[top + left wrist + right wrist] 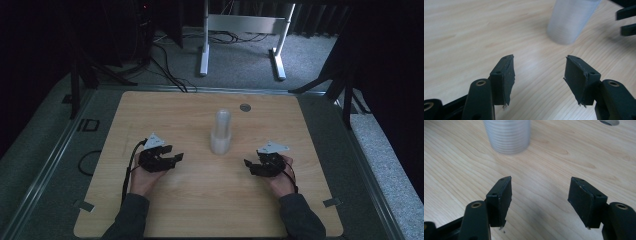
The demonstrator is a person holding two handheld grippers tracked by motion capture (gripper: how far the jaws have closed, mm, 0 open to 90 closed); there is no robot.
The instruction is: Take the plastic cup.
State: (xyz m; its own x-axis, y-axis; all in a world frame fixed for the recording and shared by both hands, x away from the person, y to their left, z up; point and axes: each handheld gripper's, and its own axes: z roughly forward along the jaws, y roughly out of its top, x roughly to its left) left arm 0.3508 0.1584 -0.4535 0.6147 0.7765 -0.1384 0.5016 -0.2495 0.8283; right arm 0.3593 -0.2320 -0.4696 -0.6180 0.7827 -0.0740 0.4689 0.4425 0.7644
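A tall, translucent white ribbed cylinder (220, 132), which looks like a stack of cups, stands upright mid-table. My left gripper (177, 157) rests low over the wood to its left, and my right gripper (248, 164) to its right; both point inward at it. In the left gripper view the jaws of the left gripper (539, 72) stand apart over bare wood, with the cylinder (571, 20) ahead and the right gripper's jaws (627, 22) beyond. The right gripper (540, 192) likewise holds nothing, with the cylinder (507, 136) ahead to the left.
The wooden table (165, 110) has a round grey grommet hole (244, 107) at the back, also visible from the right gripper (609, 122). Past the far edge stand a white frame's legs (204, 60) and cables on grey carpet. A cable loop (89, 162) lies off the left edge.
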